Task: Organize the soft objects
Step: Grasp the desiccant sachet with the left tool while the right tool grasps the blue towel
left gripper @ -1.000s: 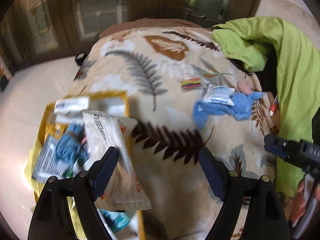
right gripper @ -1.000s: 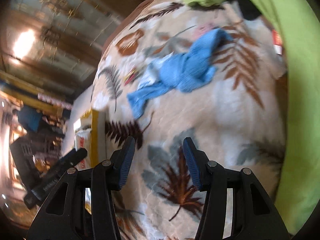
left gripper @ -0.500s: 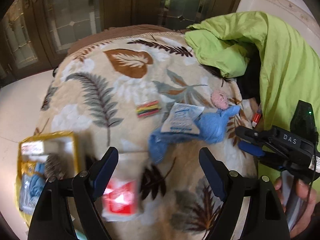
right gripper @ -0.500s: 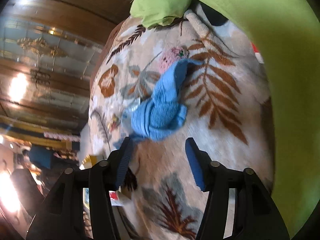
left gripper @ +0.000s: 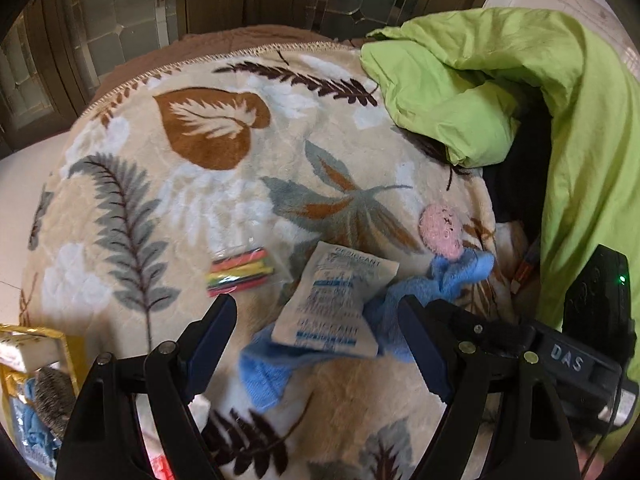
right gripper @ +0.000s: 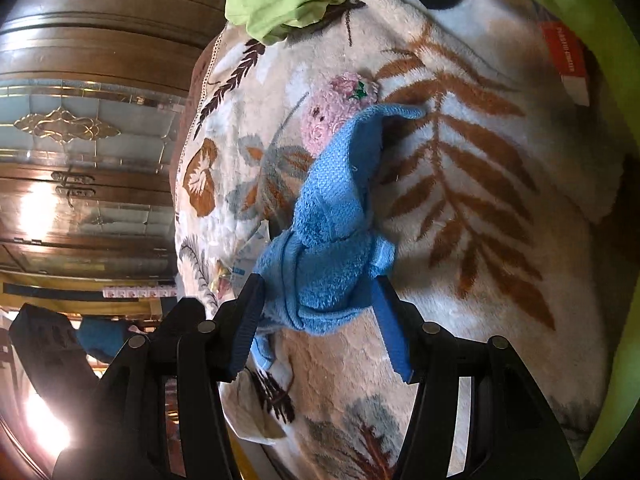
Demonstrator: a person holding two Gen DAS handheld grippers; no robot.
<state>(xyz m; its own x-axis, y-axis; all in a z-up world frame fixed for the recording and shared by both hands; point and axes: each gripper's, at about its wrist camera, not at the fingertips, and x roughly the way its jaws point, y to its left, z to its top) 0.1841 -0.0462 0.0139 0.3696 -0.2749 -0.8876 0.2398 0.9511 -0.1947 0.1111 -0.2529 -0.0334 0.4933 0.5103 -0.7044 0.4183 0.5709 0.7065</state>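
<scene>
- The right gripper (right gripper: 318, 312) stands wide open, its blue pads on either side of the bunched end of the blue towel (right gripper: 334, 240); the left pad looks to be touching the terry, while the right pad sits just beside it, and nothing is clamped.
- Seen from the left wrist, that same gripper (left gripper: 500, 332) comes in from the right edge, its tips hidden behind the left tool's own finger, so the grip cannot be judged there.
- The left gripper (left gripper: 318, 344) is also spread wide and holds nothing; it hangs above the blanket with the towel (left gripper: 400, 312) and a packet between its fingers in the view.
- The white desiccant packet (left gripper: 336, 304) lies tilted on top of the towel's middle, covering part of it; its blue print is too small to read fully.
- A pink crocheted toy (right gripper: 336, 114) lies at the towel's far tip, touching it; part of it is tucked under the blue corner.
- A clear bag of coloured strips (left gripper: 240, 272) lies on the blanket, just left of the packet.
- The leaf-patterned blanket (left gripper: 192, 184) carries all these things.
- A green cloth (left gripper: 480, 92) is heaped at the far right, with something dark under it that cannot be made out.
- A yellow-edged tray (left gripper: 60, 340) is cut off at the lower left; its contents are blurred.
- A red-and-white item (right gripper: 566, 60) lies half hidden beside the green cloth.
</scene>
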